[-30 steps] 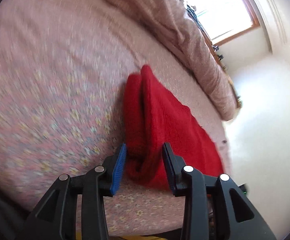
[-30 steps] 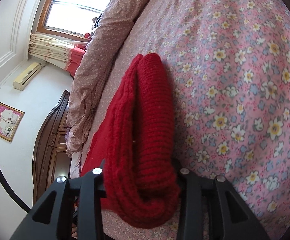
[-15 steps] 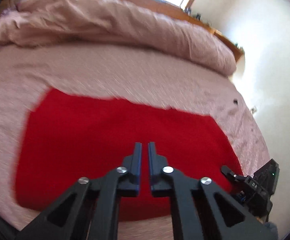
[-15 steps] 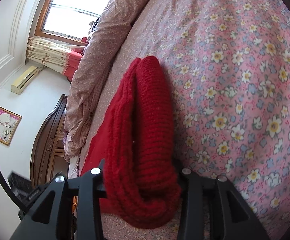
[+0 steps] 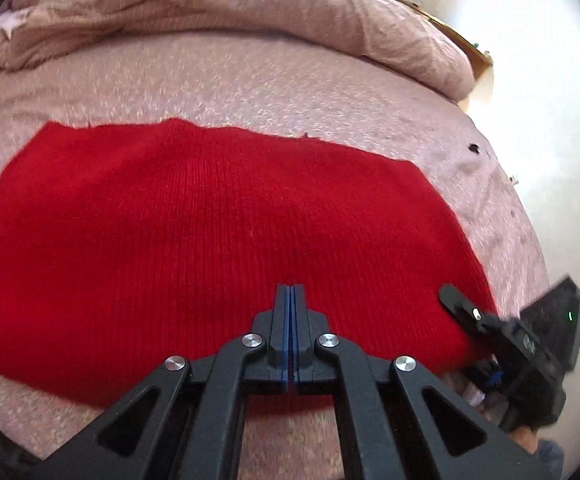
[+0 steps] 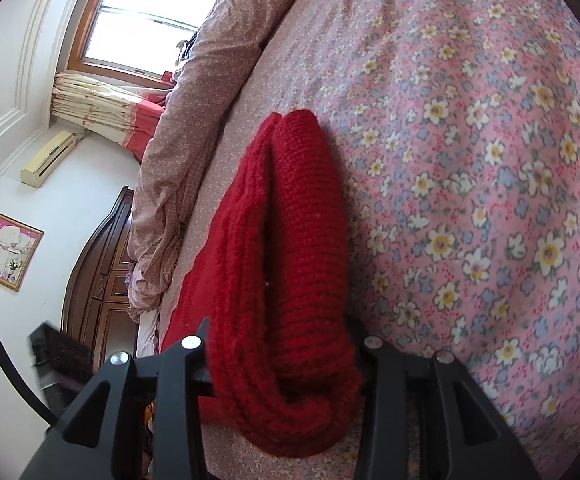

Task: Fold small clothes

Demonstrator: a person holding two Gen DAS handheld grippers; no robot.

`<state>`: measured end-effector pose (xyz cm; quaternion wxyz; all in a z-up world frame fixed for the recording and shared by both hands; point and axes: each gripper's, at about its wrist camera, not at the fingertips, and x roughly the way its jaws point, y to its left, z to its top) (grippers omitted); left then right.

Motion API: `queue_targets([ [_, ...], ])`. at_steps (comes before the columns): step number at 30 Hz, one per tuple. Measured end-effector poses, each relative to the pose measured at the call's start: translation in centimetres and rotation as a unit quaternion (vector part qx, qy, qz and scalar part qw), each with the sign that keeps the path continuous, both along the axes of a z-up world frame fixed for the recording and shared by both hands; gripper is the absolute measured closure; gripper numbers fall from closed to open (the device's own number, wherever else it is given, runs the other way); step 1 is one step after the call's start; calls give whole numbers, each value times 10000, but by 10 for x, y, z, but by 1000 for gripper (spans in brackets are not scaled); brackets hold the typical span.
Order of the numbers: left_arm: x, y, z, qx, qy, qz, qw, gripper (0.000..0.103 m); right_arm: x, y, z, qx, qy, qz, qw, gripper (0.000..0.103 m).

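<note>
A red knitted garment (image 5: 218,224) lies spread flat on the flowered bed sheet (image 5: 250,84). My left gripper (image 5: 290,290) is shut with nothing between its pads and hovers over the garment's near edge. At the garment's right corner one of the right gripper's fingers (image 5: 456,300) shows. In the right wrist view the garment's thick folded edge (image 6: 306,240) runs away from me. My right gripper (image 6: 280,330) is shut on that edge, and the wool hides its fingertips.
A bunched pinkish duvet (image 5: 230,4) lies along the far side of the bed. The bed's edge and a white wall (image 5: 538,92) are at the right. A window (image 6: 158,20), a curtain (image 6: 98,112), a dark wooden cabinet (image 6: 102,276) and a framed picture (image 6: 6,250) stand beyond the bed.
My left gripper let go of the garment's folded edge, shut, and swung round over the flat garment. The right gripper kept its hold and did not move.
</note>
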<state>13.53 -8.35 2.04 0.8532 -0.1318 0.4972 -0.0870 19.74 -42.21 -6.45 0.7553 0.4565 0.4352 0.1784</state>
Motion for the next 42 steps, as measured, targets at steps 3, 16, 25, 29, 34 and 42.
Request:
queue_targets([
  [3, -11, -11, -21, 265, 222, -162, 9993, 103, 2, 0, 0, -1, -1, 11, 10000, 63],
  [16, -31, -18, -30, 740, -75, -61, 9972, 103, 4, 5, 2, -96, 11, 21, 10000, 63],
  [25, -38, -8, -25, 398, -107, 27, 9991, 103, 5, 10, 4, -113, -44, 32, 9999, 63],
  [29, -34, -3, -38, 115, -40, 22, 9999, 103, 5, 11, 5, -171, -44, 46, 9998, 63],
  [34, -31, 0, -38, 44, 39, -33, 10000, 103, 8, 14, 10, -227, 69, 54, 9997, 73],
  [42, -32, 2, -41, -156, 39, 8, 9999, 103, 11, 59, 100, -1171, -1041, 378, 9869, 79],
])
